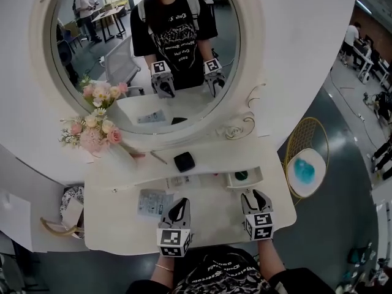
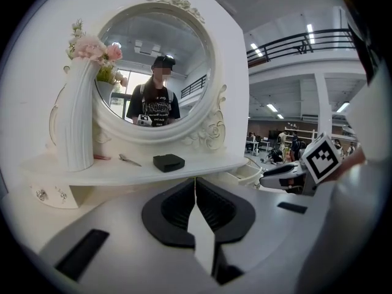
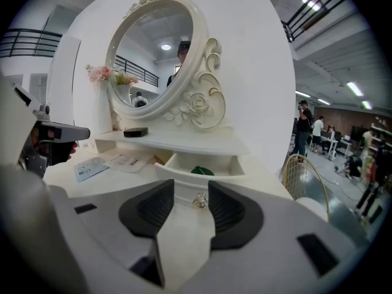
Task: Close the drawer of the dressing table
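Beside the open drawer [image 1: 255,177], a leaflet [image 1: 184,180] (print illegible)

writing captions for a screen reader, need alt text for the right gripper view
The right gripper, jaws open, frames the metal knob of the dressing table's open drawer without pressing on it. A green item lies in the drawer; above stands an ornate oval mirror beside a vase of pink flowers.

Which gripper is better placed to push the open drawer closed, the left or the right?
Right. The right gripper sits directly before the open drawer, jaws apart on either side of its knob. The left gripper, jaws shut, points over the tabletop, off to the drawer's side.
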Available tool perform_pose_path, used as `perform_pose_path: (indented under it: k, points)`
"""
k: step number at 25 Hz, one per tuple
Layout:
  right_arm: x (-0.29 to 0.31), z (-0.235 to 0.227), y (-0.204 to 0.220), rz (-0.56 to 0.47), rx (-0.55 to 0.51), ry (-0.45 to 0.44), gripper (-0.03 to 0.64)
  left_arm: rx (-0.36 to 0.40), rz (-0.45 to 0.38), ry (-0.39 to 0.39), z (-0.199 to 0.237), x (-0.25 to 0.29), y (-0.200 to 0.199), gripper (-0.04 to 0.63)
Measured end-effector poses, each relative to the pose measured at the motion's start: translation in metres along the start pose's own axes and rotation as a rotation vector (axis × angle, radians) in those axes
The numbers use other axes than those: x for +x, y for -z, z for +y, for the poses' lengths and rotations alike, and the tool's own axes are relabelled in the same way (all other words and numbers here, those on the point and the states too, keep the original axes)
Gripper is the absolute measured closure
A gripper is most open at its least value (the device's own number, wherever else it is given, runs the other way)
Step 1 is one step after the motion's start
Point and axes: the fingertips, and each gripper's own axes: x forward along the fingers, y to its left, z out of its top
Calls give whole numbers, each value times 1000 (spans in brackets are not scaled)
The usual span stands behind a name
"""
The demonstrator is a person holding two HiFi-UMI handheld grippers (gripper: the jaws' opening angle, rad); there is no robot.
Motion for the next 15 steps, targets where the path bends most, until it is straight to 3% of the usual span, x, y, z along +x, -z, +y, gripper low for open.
perform_pose_path:
  k: [15]
  points:
    - [21,-14,30,97,20,26,468,17,18,-25,11,10,0,575]
